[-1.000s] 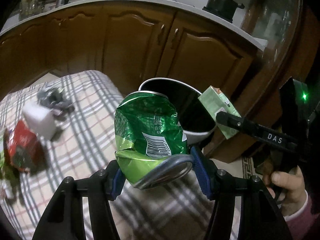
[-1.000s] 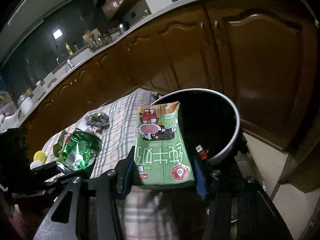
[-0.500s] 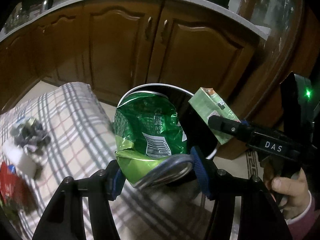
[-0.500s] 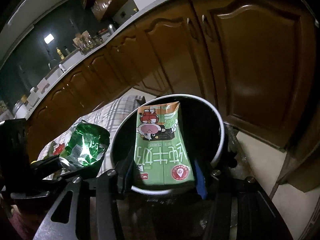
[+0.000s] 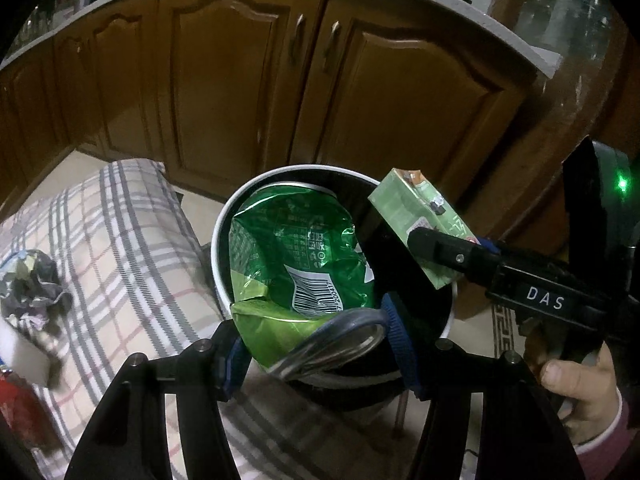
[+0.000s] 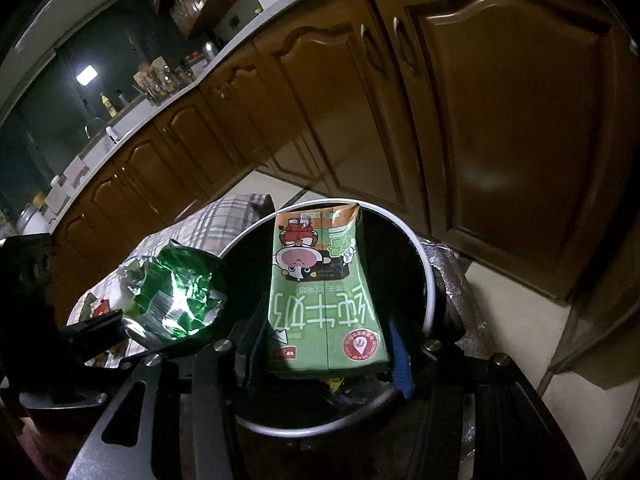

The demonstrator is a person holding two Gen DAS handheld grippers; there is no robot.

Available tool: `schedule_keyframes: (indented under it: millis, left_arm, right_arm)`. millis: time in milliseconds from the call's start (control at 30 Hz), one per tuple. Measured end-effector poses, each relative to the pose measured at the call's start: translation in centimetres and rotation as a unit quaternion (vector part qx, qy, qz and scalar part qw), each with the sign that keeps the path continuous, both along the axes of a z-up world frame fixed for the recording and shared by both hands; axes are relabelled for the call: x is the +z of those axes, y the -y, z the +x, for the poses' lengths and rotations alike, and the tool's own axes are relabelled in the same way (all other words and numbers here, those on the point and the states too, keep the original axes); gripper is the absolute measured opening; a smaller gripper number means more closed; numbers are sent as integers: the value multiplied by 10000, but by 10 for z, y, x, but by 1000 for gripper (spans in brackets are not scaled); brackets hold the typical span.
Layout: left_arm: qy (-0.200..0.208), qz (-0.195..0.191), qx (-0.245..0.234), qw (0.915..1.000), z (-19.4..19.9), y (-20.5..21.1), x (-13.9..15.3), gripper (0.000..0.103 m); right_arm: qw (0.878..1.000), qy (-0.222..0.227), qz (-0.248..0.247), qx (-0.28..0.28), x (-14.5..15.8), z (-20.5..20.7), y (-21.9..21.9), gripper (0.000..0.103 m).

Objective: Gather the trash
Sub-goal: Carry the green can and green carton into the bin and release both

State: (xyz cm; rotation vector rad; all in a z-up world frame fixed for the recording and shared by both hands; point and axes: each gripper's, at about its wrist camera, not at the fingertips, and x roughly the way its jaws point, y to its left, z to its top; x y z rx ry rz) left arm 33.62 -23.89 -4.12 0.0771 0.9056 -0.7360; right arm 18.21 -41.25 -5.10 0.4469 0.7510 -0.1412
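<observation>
The left gripper clenches a crushed green can between its blue pads, holding it over the open mouth of the dark trash bin. The right gripper grips a green milk carton upright above the same bin, to the can's right. Left of the bin, crumpled paper lies on a plaid cloth. Wooden cabinets stand beyond.

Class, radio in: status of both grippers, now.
Left gripper shut on crushed can. Right gripper shut on milk carton. Both over bin. Nothing blocking.
</observation>
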Motion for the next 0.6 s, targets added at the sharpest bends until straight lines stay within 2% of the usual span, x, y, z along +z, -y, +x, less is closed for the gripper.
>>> schedule_keyframes:
  millis: [67, 233, 400, 533, 600]
  left_arm:
    - [-31, 26, 42, 10000, 3, 2, -2, 61]
    - [-62, -14, 80, 9999, 5, 4, -2, 76]
    - [57, -62, 150, 9999, -9, -10, 1, 77]
    - [-27, -223, 355, 9991, -24, -37, -3, 78]
    - [-77, -285, 485, 9984, -35, -53, -8, 78]
  right_arm:
    - [10000, -16, 14, -18, -1, 2, 3, 51]
    - [9998, 60, 193, -26, -2, 3, 9, 55]
    - [9993, 157, 314, -132, 1, -4, 14, 59]
    - [9988, 236, 384, -168, 4, -13, 10, 61]
    - [9985, 295, 431, -146, 5, -19, 2, 72]
